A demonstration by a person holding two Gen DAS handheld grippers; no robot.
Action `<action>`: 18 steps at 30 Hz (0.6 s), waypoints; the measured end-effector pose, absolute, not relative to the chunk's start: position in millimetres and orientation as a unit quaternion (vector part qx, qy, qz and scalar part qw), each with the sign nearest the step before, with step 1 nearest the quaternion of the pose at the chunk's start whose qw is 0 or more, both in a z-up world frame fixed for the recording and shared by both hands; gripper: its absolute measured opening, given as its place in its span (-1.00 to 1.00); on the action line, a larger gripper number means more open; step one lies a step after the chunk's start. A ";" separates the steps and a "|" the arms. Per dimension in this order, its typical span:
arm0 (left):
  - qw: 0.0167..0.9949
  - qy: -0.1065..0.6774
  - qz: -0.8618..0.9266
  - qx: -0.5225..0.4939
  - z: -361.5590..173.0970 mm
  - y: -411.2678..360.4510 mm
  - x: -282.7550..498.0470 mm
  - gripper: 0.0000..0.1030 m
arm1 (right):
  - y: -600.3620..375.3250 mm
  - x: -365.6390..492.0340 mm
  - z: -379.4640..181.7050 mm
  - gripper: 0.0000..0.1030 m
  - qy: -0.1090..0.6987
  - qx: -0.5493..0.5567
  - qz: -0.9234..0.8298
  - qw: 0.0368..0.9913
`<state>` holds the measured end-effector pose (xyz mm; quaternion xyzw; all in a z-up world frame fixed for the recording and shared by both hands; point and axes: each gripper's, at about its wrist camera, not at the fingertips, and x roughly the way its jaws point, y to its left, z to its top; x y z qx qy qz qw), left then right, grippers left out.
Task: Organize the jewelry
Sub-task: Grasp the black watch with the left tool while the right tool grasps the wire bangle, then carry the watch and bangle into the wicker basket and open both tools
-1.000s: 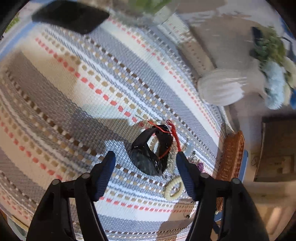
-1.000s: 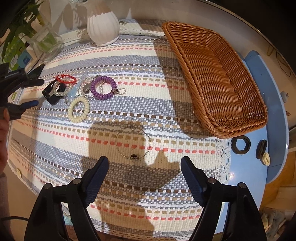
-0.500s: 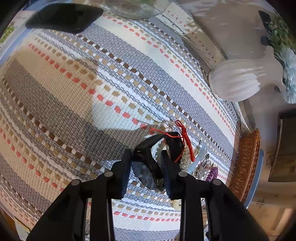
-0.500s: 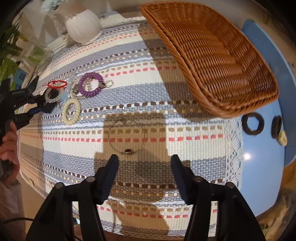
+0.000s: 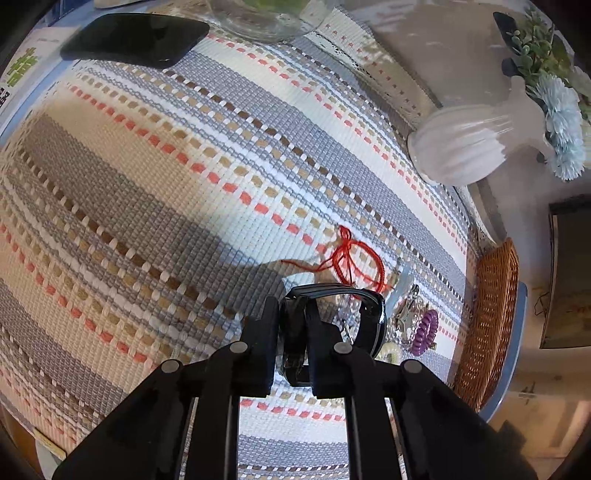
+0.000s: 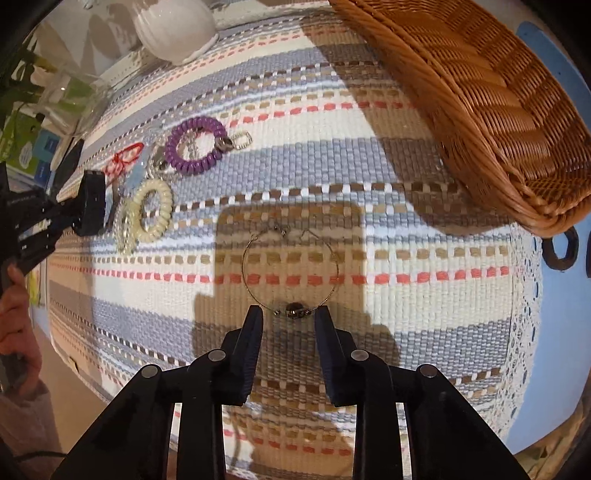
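My left gripper (image 5: 291, 314) is shut on a black watch (image 5: 364, 314), lifted slightly off the striped cloth; it also shows in the right wrist view (image 6: 92, 203). A red cord bracelet (image 5: 351, 258) lies just beyond it. A purple coil bracelet (image 6: 195, 144), a cream coil bracelet (image 6: 153, 210) and silver pieces lie close by. My right gripper (image 6: 289, 315) is partly closed, its fingers either side of the bead of a thin wire bangle (image 6: 291, 273) on the cloth. The wicker basket (image 6: 480, 92) stands at the upper right.
A white ribbed vase (image 5: 461, 144) with flowers, a glass vase (image 5: 266, 14) and a black phone (image 5: 136, 37) sit at the cloth's far side. Black rings (image 6: 563, 247) lie on the blue table beside the basket.
The left gripper closed on the black watch and raised it. The right gripper moved down and forward to the wire bangle and narrowed its fingers around the bead.
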<state>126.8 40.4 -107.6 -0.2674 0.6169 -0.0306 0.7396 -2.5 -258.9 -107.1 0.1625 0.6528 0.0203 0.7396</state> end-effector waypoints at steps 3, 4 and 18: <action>0.738 0.618 -0.033 -0.268 -107.3 39.4 120.4 -0.75 | -250.2 3.4 -106.8 -0.50 0.650 0.135 0.002 0.748; 0.739 0.618 -0.034 -0.267 -106.8 39.2 118.1 -0.75 | -247.3 3.5 -106.4 -0.50 0.649 0.127 0.000 0.750; 0.757 0.599 -0.065 -0.252 -76.1 27.3 95.2 -0.75 | -269.8 -19.4 -87.7 -0.91 0.618 0.149 0.021 0.772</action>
